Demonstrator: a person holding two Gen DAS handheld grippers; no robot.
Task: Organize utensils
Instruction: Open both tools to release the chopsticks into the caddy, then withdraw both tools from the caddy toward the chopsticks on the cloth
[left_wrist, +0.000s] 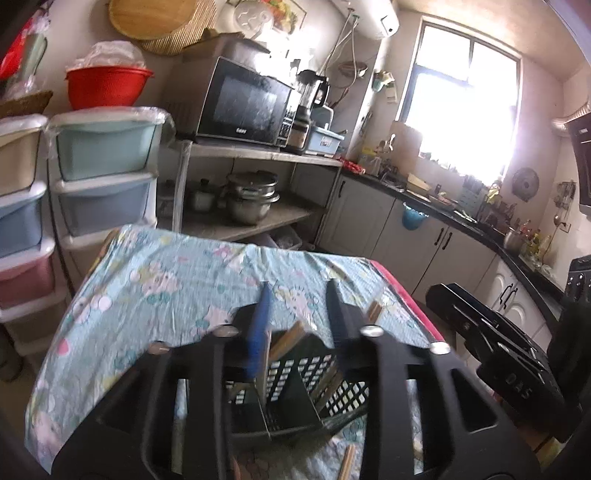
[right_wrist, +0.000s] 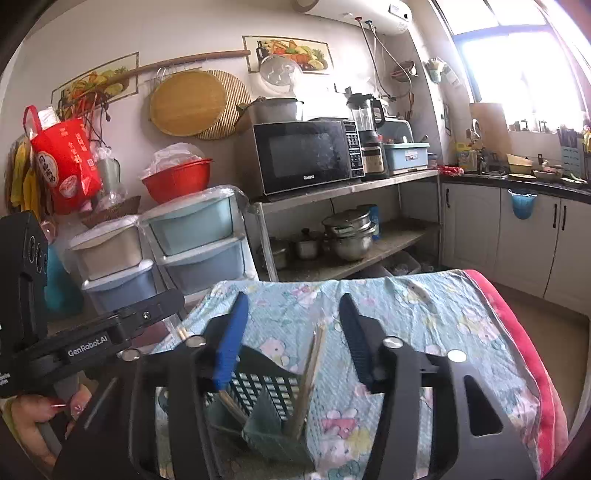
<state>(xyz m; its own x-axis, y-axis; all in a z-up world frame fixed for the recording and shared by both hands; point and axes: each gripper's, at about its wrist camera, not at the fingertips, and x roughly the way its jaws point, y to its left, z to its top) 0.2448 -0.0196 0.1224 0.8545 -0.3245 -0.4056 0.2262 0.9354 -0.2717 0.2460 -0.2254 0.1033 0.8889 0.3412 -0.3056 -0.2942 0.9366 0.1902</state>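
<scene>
The left tongs (left_wrist: 297, 291) stand spread, with nothing pinched between the pads. The right tongs (right_wrist: 291, 306) are likewise spread and empty. No earlier view is available for comparison.

Directly below both tongs sits the utensil basket (right_wrist: 273, 387), a dark perforated plastic holder with an internal divider. It rests on the table (right_wrist: 424, 321) near the table's near edge, roughly midway between the left and right edges.

Wooden chopsticks (right_wrist: 314, 369) stand in the basket. Their long axis runs near upright, tilted, with the upper ends pointing up and toward the far edge. In the left wrist view, further chopsticks (left_wrist: 291, 336) lean in the same basket, and a loose pair (left_wrist: 347, 461) lies flat on the cloth at the near edge. Which compartment holds each stick cannot be told.

The table carries a light blue cloth with a cartoon print; a red cover (right_wrist: 532, 354) shows along the right edge.

Beyond the far edge:
- stacked pastel plastic drawers (right_wrist: 199, 236) at left, with a red bowl (right_wrist: 177, 181) on top;
- a metal rack holding a microwave (right_wrist: 306, 155) and steel pots (right_wrist: 349, 236);
- a dark kitchen counter with white cabinets (right_wrist: 517, 229) and a bright window (left_wrist: 465, 99) at right.
</scene>
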